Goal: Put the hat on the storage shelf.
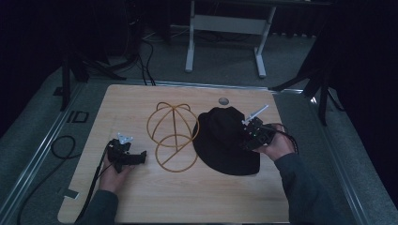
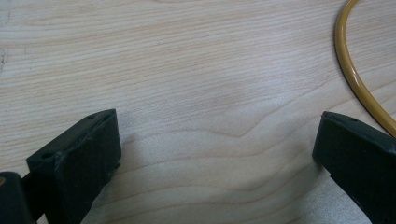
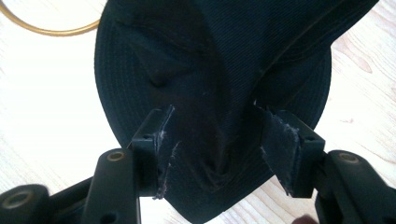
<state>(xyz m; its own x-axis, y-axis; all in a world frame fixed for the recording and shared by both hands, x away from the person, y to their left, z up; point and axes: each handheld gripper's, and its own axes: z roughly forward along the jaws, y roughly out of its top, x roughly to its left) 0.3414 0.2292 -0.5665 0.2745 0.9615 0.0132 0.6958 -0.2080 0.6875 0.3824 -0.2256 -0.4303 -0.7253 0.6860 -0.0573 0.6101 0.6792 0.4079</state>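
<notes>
Black fabric fills the space ahead of the right tool: a dark hat lies on the wooden tabletop, at about three o'clock from the golden wire hat frame and just beside it. In the right gripper view a raised fold of the hat's crown stands between the two jaws, which are parted around it; whether the worn pads already press on the cloth cannot be told, so the fold looks bracketed rather than firmly pinched. The left tool rests released over bare wood at roughly nine o'clock from the frame, its jaws wide and nothing between them, with one golden loop of wire curving past near its right jaw. The likely work is setting the hat onto the frame. The main risk is a shallow bite: soft cloth caught only at a crease may slide out once the hat is lifted, dropping it short. A second risk is the brim dragging against the light frame, which is not held down by the left tool and could skid or tip. The frayed pads may also snag the weave.
</notes>
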